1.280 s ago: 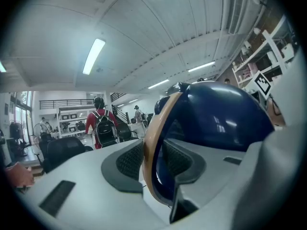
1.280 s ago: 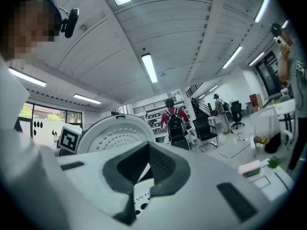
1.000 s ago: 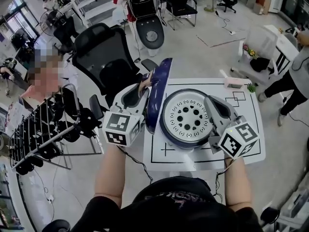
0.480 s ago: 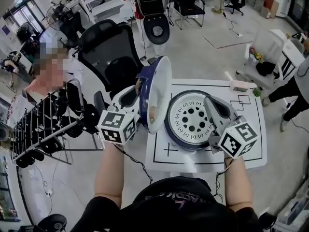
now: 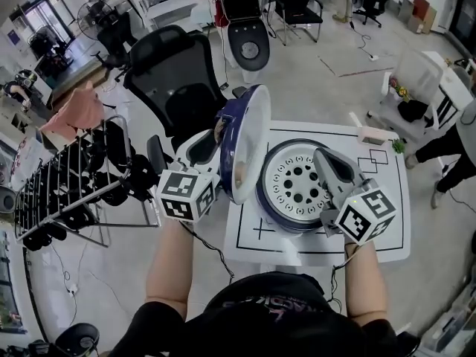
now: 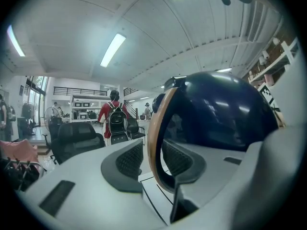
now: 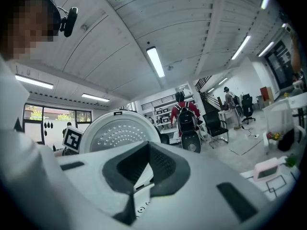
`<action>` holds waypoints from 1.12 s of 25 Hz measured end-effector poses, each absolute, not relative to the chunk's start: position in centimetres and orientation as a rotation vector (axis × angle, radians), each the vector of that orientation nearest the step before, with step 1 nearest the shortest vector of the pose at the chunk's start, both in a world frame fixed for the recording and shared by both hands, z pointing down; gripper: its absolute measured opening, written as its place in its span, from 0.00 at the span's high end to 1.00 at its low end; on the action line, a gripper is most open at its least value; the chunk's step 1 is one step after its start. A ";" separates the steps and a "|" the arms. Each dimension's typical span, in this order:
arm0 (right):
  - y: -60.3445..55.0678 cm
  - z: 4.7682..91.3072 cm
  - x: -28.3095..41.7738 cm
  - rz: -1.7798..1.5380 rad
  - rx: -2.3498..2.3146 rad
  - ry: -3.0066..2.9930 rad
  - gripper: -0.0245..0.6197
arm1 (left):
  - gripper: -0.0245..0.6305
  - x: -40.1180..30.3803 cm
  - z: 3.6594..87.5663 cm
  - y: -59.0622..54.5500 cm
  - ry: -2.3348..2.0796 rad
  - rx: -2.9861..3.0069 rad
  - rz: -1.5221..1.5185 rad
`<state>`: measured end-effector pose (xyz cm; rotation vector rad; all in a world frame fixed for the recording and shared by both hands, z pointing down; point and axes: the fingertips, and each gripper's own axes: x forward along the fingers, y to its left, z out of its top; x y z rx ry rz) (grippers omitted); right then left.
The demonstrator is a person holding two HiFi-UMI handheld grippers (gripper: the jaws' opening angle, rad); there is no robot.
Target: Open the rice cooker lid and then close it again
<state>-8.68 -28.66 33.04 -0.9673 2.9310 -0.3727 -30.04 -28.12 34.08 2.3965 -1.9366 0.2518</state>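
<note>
Standing open, navy lid (image 5: pixel 249 140), white underside

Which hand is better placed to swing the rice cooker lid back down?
Left. The upright lid has its rim between the left tongs, which just opened slightly. The right tongs are shut by the cooker body, away from the lid.

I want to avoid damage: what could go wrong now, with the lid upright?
The left gripper has just been opening its jaws, leaving the lid loose between them; it may slip and slam onto the cooker. The shut right gripper lies over the cooker's opening and could be struck.
</note>
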 end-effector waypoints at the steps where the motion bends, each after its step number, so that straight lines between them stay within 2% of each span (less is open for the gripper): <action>1: -28.6 33.1 -8.7 -0.372 -0.964 2.933 0.96 | 0.76 -30.2 34.1 -28.0 -1.947 2.390 0.253; 18: -24.8 32.4 -6.8 -0.343 -0.729 3.027 0.96 | 0.71 -29.7 33.2 -19.3 -2.196 2.137 0.210; 28: -20.5 31.6 -2.1 -0.337 -0.541 3.065 0.96 | 0.66 -22.4 31.5 -11.5 -2.298 2.042 0.162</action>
